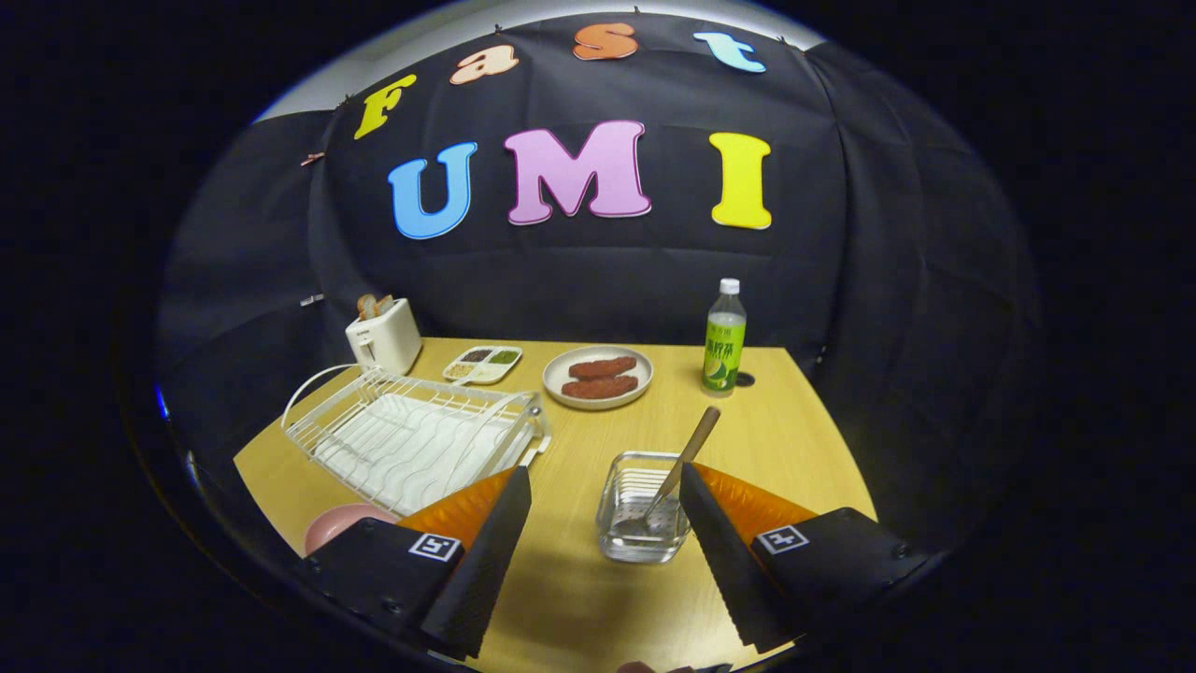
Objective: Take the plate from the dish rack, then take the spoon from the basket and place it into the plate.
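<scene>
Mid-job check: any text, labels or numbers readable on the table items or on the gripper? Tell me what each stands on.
Bottle: label print too blurred to read.
Toaster: small front mark, too small to read.
Gripper: square coded markers, no words; jaws open, basket with the spoon just ahead between them.

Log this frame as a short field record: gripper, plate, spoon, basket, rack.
gripper: black two-finger gripper, open, holding nothing
plate: pink round plate on the wooden table, beside the left finger, out of the rack
spoon: wooden-handled metal spoon standing tilted in the basket
basket: clear wire-lined basket between the fingers
rack: white wire dish rack, no dishes in it
</scene>
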A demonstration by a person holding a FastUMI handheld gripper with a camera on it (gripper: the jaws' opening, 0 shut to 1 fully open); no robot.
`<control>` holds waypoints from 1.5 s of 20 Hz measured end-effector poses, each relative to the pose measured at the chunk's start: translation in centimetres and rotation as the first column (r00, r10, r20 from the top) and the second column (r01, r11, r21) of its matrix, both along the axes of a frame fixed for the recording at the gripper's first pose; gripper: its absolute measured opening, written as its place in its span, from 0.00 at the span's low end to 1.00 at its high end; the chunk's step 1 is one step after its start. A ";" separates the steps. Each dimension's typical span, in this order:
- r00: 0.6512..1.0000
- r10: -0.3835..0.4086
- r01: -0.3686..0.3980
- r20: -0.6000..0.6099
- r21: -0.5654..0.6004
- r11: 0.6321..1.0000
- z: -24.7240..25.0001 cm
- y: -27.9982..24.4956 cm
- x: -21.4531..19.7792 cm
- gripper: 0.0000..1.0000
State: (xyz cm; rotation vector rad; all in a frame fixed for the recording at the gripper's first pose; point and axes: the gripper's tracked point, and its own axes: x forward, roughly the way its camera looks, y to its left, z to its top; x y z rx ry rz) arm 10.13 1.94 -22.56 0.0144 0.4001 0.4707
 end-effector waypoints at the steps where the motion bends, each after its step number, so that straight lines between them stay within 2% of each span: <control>1: 1.000 -0.006 0.006 0.026 -0.014 1.000 0.0 -0.4 1.3 0.98; 4: 0.999 -0.019 0.021 0.037 -0.032 0.999 -0.5 -1.0 4.6 0.98; 8: 0.997 -0.075 0.075 0.000 -0.036 0.997 -2.8 -1.7 9.0 0.98; 12: 0.996 -0.074 0.070 -0.055 -0.067 0.995 -6.3 -1.2 10.8 0.98; 17: 0.976 -0.074 0.072 -0.206 -0.015 0.997 -10.0 0.7 12.2 0.96; 19: 0.979 -0.076 0.074 -0.191 -0.017 0.997 -9.8 0.9 12.7 0.85; 20: 0.980 -0.076 0.072 -0.183 -0.026 0.997 -9.8 0.9 12.7 0.68; 23: 0.981 -0.077 0.063 -0.180 -0.080 0.995 -10.4 0.6 12.3 0.34; 27: 0.969 -0.091 0.084 -0.229 -0.041 0.996 -9.6 1.2 11.4 0.24; 28: 0.969 -0.090 0.085 -0.230 -0.033 0.996 -9.0 1.2 11.2 0.18; 30: 0.974 -0.075 0.067 -0.214 -0.043 0.997 -8.2 1.8 10.4 0.14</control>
